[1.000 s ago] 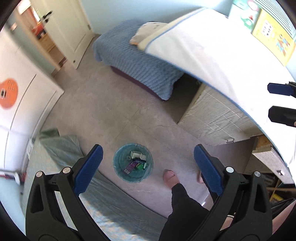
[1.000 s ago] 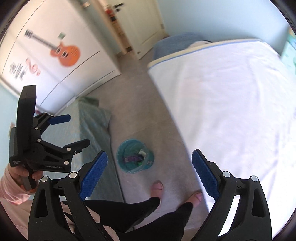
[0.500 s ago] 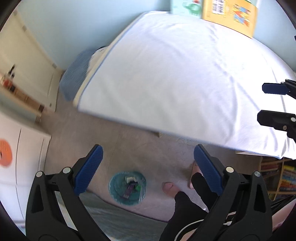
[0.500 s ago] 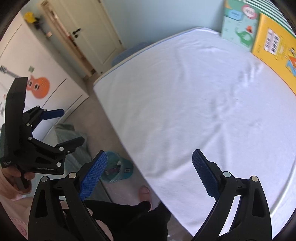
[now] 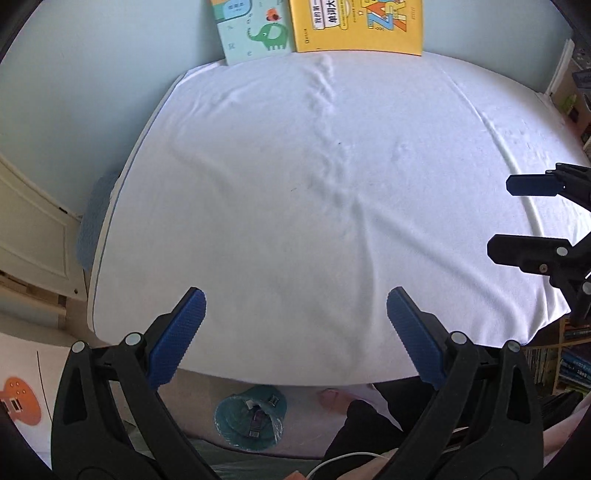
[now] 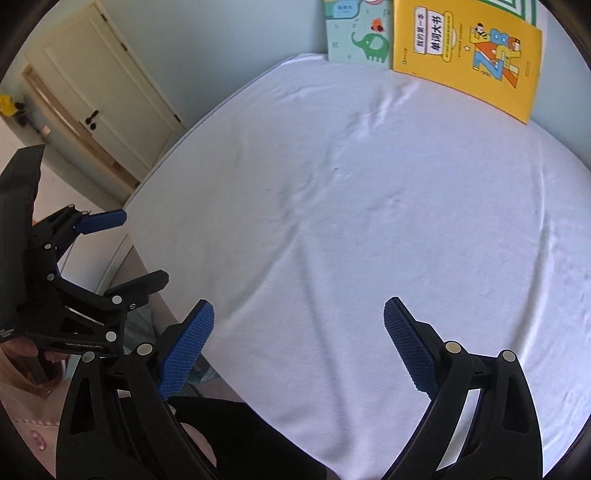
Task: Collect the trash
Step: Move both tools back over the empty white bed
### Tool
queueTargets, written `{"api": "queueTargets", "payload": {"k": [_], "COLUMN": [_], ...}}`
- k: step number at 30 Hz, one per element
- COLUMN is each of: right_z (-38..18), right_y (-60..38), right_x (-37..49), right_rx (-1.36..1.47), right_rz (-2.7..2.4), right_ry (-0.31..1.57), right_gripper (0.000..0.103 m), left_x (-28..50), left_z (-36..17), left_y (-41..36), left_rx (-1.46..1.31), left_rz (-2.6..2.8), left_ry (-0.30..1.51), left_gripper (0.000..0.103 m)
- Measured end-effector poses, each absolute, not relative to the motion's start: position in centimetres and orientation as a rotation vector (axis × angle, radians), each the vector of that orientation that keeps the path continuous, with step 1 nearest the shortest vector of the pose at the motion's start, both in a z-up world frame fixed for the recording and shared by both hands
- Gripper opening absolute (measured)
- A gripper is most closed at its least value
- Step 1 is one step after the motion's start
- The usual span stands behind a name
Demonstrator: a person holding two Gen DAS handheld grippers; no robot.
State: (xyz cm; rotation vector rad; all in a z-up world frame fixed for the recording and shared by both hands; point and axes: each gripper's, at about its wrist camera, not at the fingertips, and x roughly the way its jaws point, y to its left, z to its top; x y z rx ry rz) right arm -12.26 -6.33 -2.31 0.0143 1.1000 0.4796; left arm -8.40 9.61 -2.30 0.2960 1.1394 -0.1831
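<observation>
The left gripper has its jaws spread wide, with nothing between the blue pads and nothing touched. The right gripper is likewise wide apart and empty.

Both hang above the white bed sheet, which fills most of each view. At 12 o'clock in the left wrist view, a yellow book and a pale green elephant book lean against the wall at the bed's far edge. The teal trash bin, with a few small pieces inside, stands on the floor at 6 o'clock, just beside the bed's near edge and close to the person's bare foot. A white door shows at 10 o'clock in the right wrist view.

The grippers are held side by side, both pointing forward and down over the bed.
</observation>
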Motion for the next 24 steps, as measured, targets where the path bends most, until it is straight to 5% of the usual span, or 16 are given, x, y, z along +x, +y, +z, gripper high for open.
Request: {"api": "queueTargets", "payload": {"k": [24], "right_z": [-2.3], "right_y": [-17.7], "right_x": [-13.2], "right_rx": [0.145], "right_rz": [0.287], "right_ry": [1.058], "right_gripper": [0.092], "left_x": [-4.4], "left_z": [-2.0], "left_y": [-1.4], "left_rx": [0.339], "left_rz": [-0.340], "left_ry": [1.105], "left_gripper": [0.096]}}
